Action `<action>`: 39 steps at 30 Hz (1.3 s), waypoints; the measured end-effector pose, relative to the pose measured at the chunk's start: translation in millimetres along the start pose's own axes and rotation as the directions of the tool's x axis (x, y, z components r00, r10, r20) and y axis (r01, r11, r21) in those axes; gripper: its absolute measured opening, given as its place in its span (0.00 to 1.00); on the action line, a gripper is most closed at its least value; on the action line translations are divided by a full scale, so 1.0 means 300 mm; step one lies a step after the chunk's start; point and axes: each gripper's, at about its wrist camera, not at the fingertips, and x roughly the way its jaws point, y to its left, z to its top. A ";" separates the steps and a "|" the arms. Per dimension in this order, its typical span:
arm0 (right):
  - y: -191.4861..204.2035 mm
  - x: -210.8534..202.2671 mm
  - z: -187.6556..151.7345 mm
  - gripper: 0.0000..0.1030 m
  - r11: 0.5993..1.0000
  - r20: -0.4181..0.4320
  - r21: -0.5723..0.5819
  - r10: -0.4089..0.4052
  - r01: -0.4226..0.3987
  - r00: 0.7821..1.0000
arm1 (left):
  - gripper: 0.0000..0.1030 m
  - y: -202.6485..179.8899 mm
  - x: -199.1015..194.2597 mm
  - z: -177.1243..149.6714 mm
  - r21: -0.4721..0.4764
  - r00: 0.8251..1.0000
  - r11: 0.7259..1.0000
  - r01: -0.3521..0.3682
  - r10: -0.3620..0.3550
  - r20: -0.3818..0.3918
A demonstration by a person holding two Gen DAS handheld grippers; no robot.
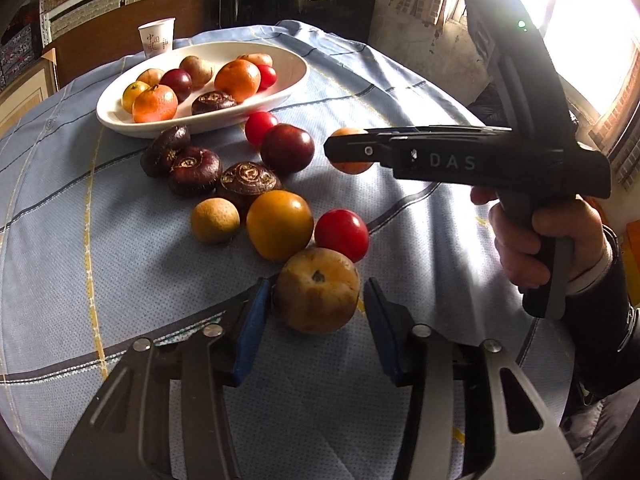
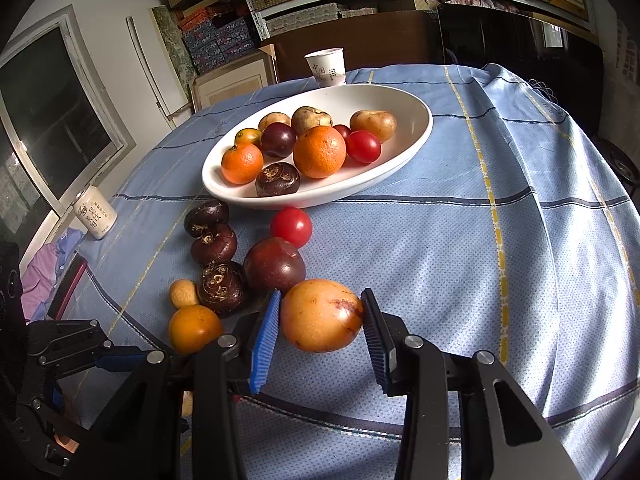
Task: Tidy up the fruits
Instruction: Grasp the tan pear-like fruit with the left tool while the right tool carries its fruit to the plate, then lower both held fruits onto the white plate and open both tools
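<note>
A white oval bowl (image 1: 286, 76) at the back of the blue checked cloth holds several fruits. Loose on the cloth lie three dark water chestnuts (image 1: 194, 170), a dark plum (image 1: 287, 148), red tomatoes (image 1: 341, 234), a yellow-orange fruit (image 1: 279, 225) and a small tan one (image 1: 215, 221). My left gripper (image 1: 317, 284) straddles a brownish-yellow fruit (image 1: 316, 304) resting on the cloth. Its left pad touches the fruit and a sliver of cloth shows at the right pad. My right gripper (image 2: 321, 294) is shut on an orange-yellow fruit (image 2: 320, 316), right of the plum (image 2: 274, 264).
A paper cup (image 2: 326, 66) stands behind the bowl (image 2: 416, 136). A white can (image 2: 95, 216) and a red-edged flat object (image 2: 70, 280) sit near the cloth's left edge. A person's hand (image 1: 532, 236) grips the right gripper's handle. The cloth drops off at the right.
</note>
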 end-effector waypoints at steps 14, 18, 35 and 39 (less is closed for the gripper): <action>-0.014 -0.022 0.007 0.40 1.000 0.031 0.007 -0.006 0.005 0.999 | 0.40 0.021 -0.042 0.003 -0.024 0.997 0.998 0.060 -0.059 0.045; -0.024 -0.050 0.018 0.40 1.000 0.072 0.014 0.009 -0.010 0.997 | 0.40 0.051 -0.100 0.013 -0.063 0.991 0.994 0.086 -0.079 0.108; 0.030 0.021 0.348 0.40 1.000 0.194 -0.010 0.000 0.002 0.981 | 0.40 0.337 -0.177 0.422 -0.235 0.952 0.963 -0.129 0.186 0.241; 0.029 0.080 0.403 0.40 0.999 0.200 -0.011 -0.032 0.035 0.979 | 0.40 0.404 -0.111 0.509 -0.269 0.944 0.949 -0.165 0.231 0.235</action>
